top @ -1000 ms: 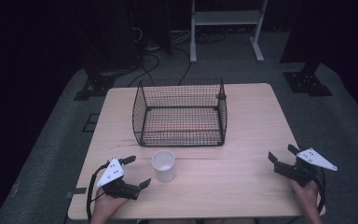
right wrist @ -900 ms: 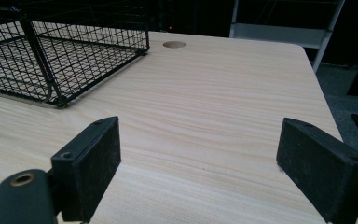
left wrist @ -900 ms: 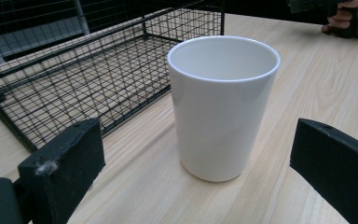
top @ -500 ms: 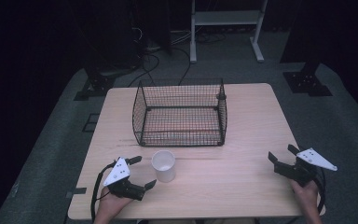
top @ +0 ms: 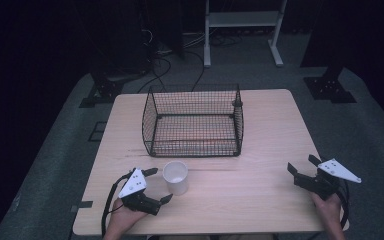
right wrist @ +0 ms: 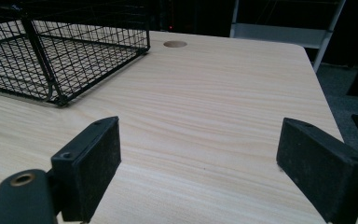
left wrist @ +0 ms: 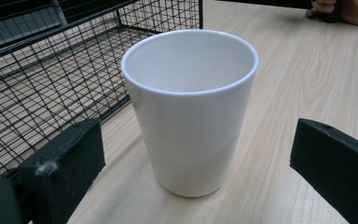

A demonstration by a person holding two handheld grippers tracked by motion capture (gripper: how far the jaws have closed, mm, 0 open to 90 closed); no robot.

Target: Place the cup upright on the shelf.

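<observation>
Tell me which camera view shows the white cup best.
The left gripper view: the plain white plastic-looking cup stands upright, close and sharp, rim to base, between the left gripper's open fingers. The high view gives it small, in front of the black wire basket.

One white cup (top: 175, 177) on the table (top: 265, 130). One black wire basket (top: 194, 121) behind the cup. One table, made of pale wood, with one small round hole (right wrist: 175, 44) near the far edge. Two tools: one left tool (top: 161, 185) beside the cup, one right tool (top: 304, 166) far off at the other side. Two black jaws on each tool, four jaws in all. Two hands, one on each tool.
</observation>
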